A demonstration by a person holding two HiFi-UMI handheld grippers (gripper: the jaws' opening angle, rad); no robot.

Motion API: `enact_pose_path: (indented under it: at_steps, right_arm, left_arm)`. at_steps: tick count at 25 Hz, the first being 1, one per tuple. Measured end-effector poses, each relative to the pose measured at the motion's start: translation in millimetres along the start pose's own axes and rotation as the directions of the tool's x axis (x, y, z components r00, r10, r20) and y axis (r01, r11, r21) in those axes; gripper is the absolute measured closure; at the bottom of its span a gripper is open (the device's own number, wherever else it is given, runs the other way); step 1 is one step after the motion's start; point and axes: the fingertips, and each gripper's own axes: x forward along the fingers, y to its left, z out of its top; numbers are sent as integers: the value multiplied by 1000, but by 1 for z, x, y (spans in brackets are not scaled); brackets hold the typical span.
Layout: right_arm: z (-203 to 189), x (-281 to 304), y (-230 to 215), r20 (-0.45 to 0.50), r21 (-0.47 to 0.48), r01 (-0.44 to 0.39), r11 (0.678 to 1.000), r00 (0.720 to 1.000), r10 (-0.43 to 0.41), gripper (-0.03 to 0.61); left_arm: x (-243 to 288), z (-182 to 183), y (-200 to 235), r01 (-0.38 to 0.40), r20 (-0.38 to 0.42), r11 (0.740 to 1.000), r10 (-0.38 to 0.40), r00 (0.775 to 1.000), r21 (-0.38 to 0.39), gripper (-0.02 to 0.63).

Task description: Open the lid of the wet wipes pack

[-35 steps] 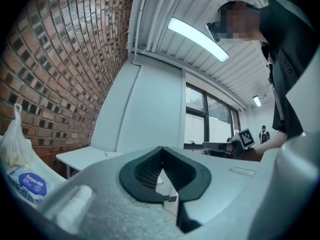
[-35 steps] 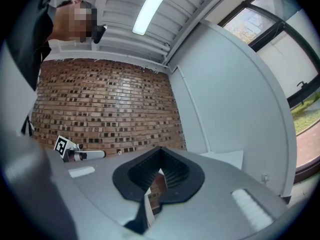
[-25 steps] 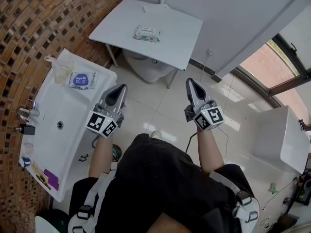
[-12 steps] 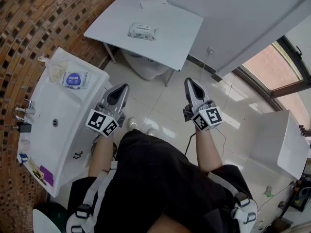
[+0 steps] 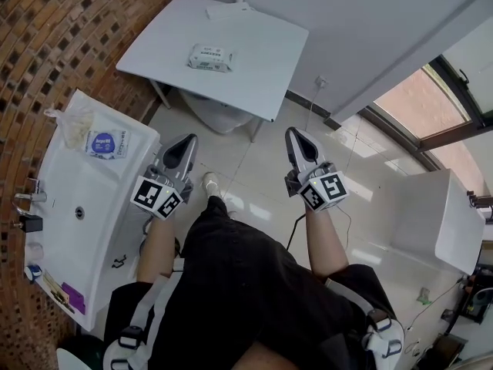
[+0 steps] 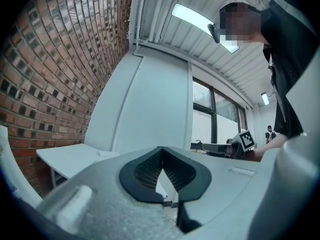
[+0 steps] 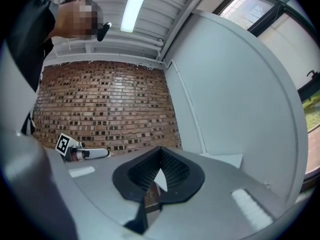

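Wipes pack [image 5: 210, 57] lies on table [image 5: 266, 48], sink [image 5: 96, 187] nearby; left claw [image 5: 189, 140], right claw [image 5: 293, 133] both closed.

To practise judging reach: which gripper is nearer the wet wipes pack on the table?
Left. Head view: left gripper almost straight below the wet wipes pack; right gripper below and well right.

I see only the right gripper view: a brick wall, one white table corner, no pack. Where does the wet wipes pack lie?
Observer: The head view shows the wet wipes pack lying on the white table ahead, nothing touching it.
Operator: What is at my left side?
Observer: A white sink along the brick wall, with a blue-labelled packet on it.
Operator: And the other jaws?
Observer: The left gripper is shut and empty, by its own view.
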Motion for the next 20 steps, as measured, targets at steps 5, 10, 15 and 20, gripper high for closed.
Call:
enact_pose_path:
  at_steps: [5,10,15,20]
  right_arm:
    - [-4,19,-9,-18,-23,10,1000,1000,-10,574]
    - [5,45,-23,2,-18,26,999,1000,-26,574]
    - [2,78,-46,-23,-40,50,998,998,-51,574]
    - [-7,113,-60,-53,-42,61,997,997,-63,574]
  left_arm:
    - [17,-10,16,24,-7,999,-24,1000,-28,615]
    - [43,-4,52,26,6,999,-26,1000,-24,615]
    - [73,5,87,37,9,999,-37,999,-7,615]
    - [99,9,121,48,19,999,-48,999,-3,615]
